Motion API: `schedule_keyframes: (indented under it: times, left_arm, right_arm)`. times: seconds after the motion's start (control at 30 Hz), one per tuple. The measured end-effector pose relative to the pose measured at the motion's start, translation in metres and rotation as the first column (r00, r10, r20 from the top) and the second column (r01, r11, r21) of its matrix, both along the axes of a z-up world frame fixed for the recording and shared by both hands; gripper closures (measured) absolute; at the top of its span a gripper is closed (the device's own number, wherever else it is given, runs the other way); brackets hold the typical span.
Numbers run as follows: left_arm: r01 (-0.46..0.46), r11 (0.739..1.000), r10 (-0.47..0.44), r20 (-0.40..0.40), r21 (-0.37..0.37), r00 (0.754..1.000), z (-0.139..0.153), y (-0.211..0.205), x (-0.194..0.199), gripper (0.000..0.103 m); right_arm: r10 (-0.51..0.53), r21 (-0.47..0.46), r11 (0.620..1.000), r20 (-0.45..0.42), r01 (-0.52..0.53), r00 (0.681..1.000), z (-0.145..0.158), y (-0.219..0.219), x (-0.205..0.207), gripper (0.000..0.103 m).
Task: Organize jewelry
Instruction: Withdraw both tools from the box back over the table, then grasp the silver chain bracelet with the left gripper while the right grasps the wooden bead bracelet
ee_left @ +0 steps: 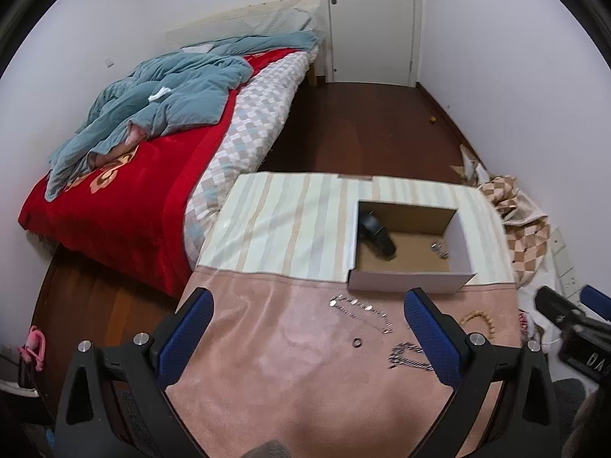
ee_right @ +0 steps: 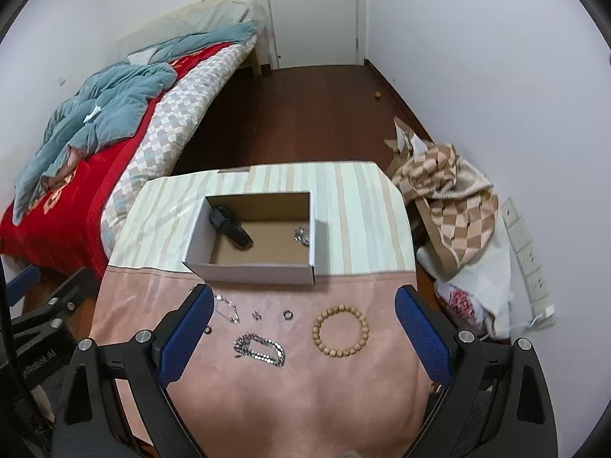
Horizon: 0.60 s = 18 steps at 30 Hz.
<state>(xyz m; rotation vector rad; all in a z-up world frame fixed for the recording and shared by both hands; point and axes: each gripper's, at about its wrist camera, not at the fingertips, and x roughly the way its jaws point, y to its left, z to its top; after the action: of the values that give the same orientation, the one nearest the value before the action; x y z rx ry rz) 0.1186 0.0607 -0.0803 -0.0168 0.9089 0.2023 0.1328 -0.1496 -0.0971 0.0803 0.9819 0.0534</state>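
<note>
While both tongs, left tongs (ee_left: 307, 337) and right tongs (ee_right: 303, 332), hang wide open and empty before the box (ee_right: 252, 267), the fine chain (ee_right: 259, 351) may slip or snag the cloth when pinched.

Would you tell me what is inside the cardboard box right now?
Inside the cardboard box lie a black strap-like item and a small silver piece. The near wall hides the front floor strip.

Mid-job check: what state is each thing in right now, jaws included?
Left gripper: jaws open, holding nothing.
Right gripper: jaws open, holding nothing.
Box: open, holds a black watch and small silver piece.
Bead bracelet: on cloth, outside box.
Silver chain: bunched on cloth.
Door: closed.
</note>
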Motion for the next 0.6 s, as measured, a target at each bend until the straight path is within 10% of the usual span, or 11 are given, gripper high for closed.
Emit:
schedule_keyframes:
  times: [0.37,0.6]
  left_arm:
    - [-0.004,1.0,0.004,-0.215,-0.001,0.977,-0.126,-0.009,0.007,0.001]
    - [0.04,0.997,-0.057,-0.303,-0.062,0.951,-0.161,-0.027,0.017,0.001]
  right_arm:
    - [-0.154,0.043,0.985,-0.233,0.168,0.96,-0.139,-0.075,0.012,0.007]
    - [-0.139,0.002,0.99,-0.263,0.144,0.955,-0.196,-0.073,0.037,0.027]
